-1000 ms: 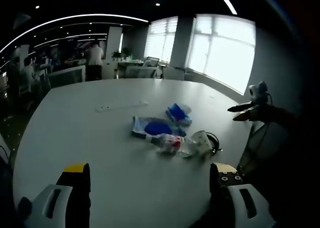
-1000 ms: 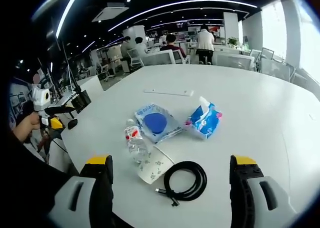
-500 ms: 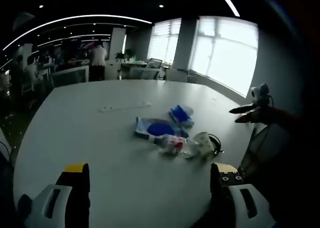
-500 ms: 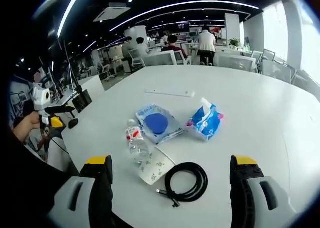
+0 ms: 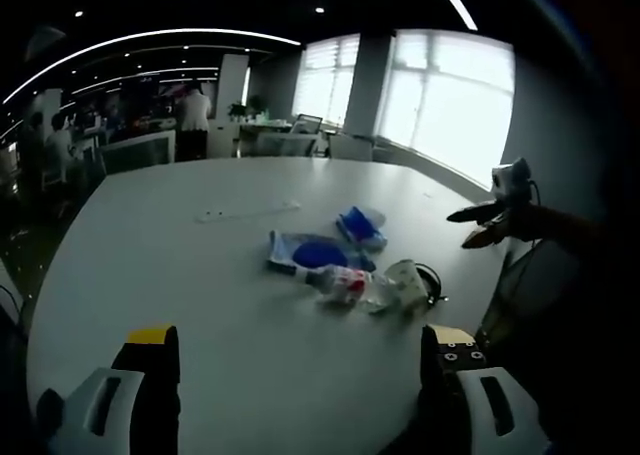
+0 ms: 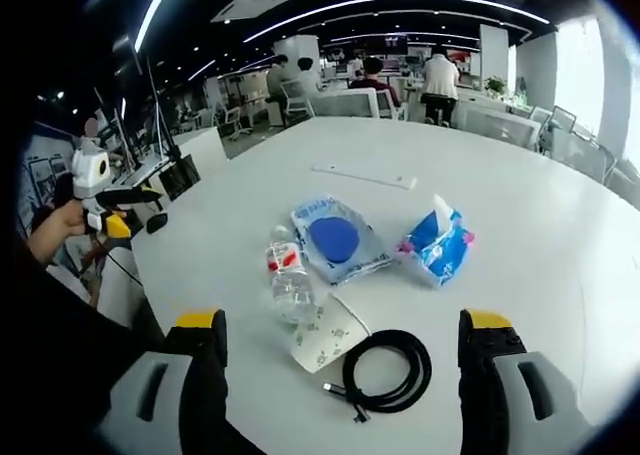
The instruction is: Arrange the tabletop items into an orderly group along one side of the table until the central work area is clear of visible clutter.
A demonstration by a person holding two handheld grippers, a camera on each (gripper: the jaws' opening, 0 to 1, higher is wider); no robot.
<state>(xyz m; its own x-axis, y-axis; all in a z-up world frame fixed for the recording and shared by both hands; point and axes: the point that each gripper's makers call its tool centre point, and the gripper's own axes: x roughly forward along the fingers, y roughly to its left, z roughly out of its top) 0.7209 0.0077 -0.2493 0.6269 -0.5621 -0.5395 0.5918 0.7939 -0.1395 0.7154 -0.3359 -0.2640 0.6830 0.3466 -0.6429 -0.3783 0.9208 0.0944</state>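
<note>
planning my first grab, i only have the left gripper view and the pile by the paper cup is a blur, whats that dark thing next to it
Observer: A black cable, coiled in a loop on the table, in the right gripper view.
Operator: does it touch the cup
Observer: The paper cup lies on its side, and one cable end passes right by it; actual contact I cannot tell.
Operator: and the bottle
Observer: The plastic bottle lies flat, its base against the cup.
Operator: is the right gripper free
Observer: Yes. The right gripper is open, holding nothing, short of the pile.
</note>
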